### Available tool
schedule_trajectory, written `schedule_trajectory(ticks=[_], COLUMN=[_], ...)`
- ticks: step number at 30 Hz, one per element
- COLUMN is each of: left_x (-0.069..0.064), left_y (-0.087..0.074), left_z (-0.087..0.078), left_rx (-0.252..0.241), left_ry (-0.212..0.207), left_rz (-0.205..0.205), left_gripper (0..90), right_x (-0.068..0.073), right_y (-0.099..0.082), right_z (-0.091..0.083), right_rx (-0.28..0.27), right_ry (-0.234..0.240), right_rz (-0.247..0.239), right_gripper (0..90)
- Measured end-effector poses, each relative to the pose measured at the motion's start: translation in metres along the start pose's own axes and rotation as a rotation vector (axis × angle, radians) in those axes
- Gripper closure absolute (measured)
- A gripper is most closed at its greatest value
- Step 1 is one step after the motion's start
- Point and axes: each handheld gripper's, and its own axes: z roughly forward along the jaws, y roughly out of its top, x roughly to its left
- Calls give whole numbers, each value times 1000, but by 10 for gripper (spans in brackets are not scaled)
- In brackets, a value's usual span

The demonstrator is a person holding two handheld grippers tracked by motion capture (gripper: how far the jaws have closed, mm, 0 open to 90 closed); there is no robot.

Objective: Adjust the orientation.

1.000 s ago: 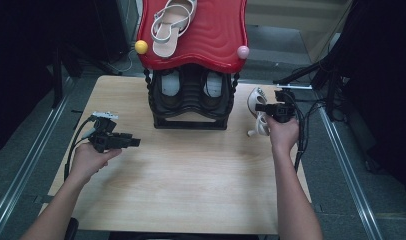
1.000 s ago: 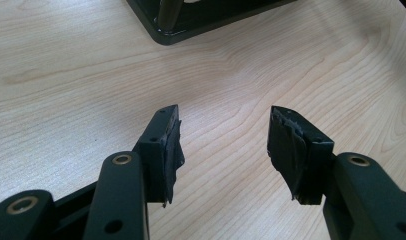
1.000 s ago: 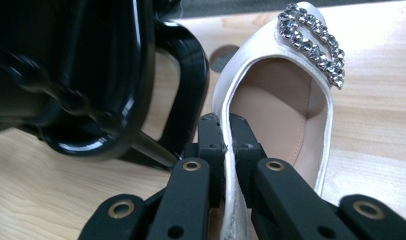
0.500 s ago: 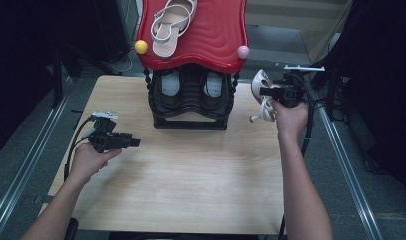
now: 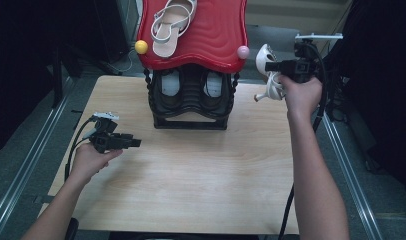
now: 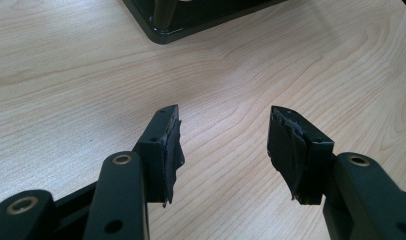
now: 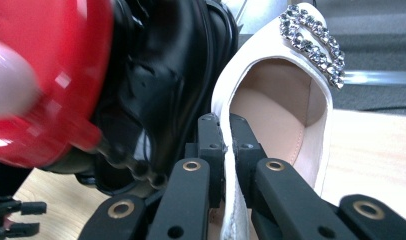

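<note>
My right gripper [image 5: 271, 66] [image 7: 227, 132] is shut on the side wall of a white shoe [image 5: 266, 70] [image 7: 271, 100] with a rhinestone buckle, held in the air to the right of the red top shelf [image 5: 211, 35] of a shoe rack. A matching white sandal [image 5: 171, 22] lies on that red shelf. Two shoes sit in the black lower tier [image 5: 191, 92]. My left gripper [image 5: 133, 143] [image 6: 223, 145] stands open just above the wooden table [image 5: 191, 170] at the left, with nothing between its fingers.
A yellow ball [image 5: 141, 47] and a pink ball [image 5: 243, 51] cap the red shelf's front corners. The rack's black base [image 6: 191, 20] lies ahead of the left gripper. Metal rails run along both table sides.
The right gripper has lifted the white shoe off the table and carried it up beside the rack's red shelf. The left gripper has stayed put.
</note>
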Motion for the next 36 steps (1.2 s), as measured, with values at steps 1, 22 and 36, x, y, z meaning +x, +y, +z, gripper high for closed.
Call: schedule_trajectory(ticks=[1, 22, 36], left_x=[0, -2, -2], left_y=[0, 0, 0], left_z=[0, 0, 0], left_rx=[2, 8, 5], left_ry=[3, -8, -12], left_rz=[2, 12, 12], left_gripper=[475, 475, 475], right_x=[2, 76, 122], right_y=[5, 95, 121], right_z=[-3, -51, -33], right_rx=[2, -66, -70], right_ry=[-3, 32, 64], right_rz=[-4, -88, -155], right_gripper=[884, 884, 884])
